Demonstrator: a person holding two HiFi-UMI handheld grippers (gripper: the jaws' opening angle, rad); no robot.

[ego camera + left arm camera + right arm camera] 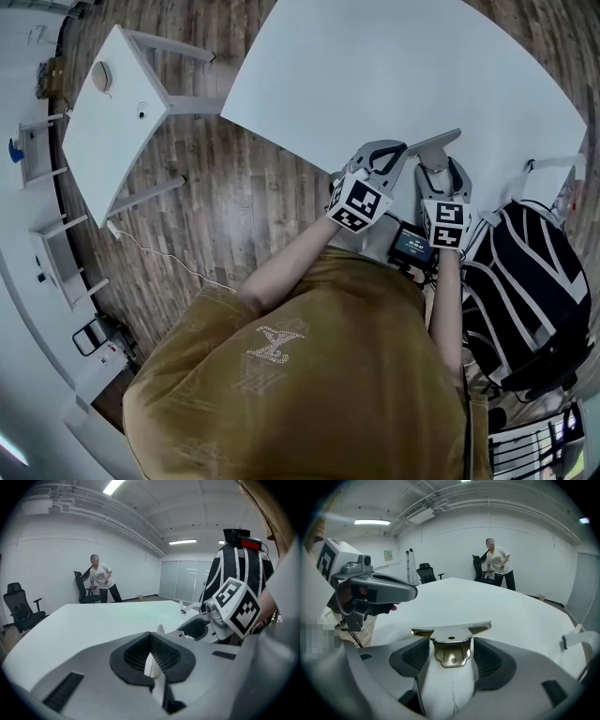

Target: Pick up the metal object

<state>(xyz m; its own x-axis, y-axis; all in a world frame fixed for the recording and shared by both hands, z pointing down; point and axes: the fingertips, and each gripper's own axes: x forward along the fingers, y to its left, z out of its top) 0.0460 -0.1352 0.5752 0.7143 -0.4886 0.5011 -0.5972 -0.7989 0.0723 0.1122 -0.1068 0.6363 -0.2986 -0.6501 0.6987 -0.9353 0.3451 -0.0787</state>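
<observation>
Metal bracket [450, 632]: silvery steel with a faint yellow cast.
- A flat crossbar tapers into a wing at each side, with a small hole at its middle.
- A folded tab with rounded corners and a raised rim drops toward the camera. It carries a second hole.
- Head view: it reads as a thin grey strip at 2 o'clock, at the near edge of the large white table [394, 66].
- Cannot tell whether it rests on the tabletop or sits just off it.

Right gripper [451, 648]:
- Jaws are spread wide.
- The bracket's tab stands between the two ribbed black pads [415, 656], with a gap on either side, so nothing is pinched.
- The crossbar lies across the jaw tips at 12 o'clock.

Left gripper [151, 641]:
- Jaws are drawn together, leaving only a pale sliver between the pads. Nothing I can name is held.
- Head view: it sits just left of the right gripper, with its tip close to the bracket's left end.
- In its own view the right gripper's marker cube [236, 607] shows at 3 o'clock.

Containers:
- A black backpack with white stripes [530, 281] is at 4 o'clock in the head view, beside the person's right arm. Its contents are not visible.

Other:
- A small screen device [412, 246] sits just below the grippers.
- A small white side table [117, 122] stands at 10 o'clock on the wood floor [234, 187], with a round object [101, 75] on top.
- A person [498, 562] stands beyond the far side of the table, with office chairs [21, 609] nearby.
</observation>
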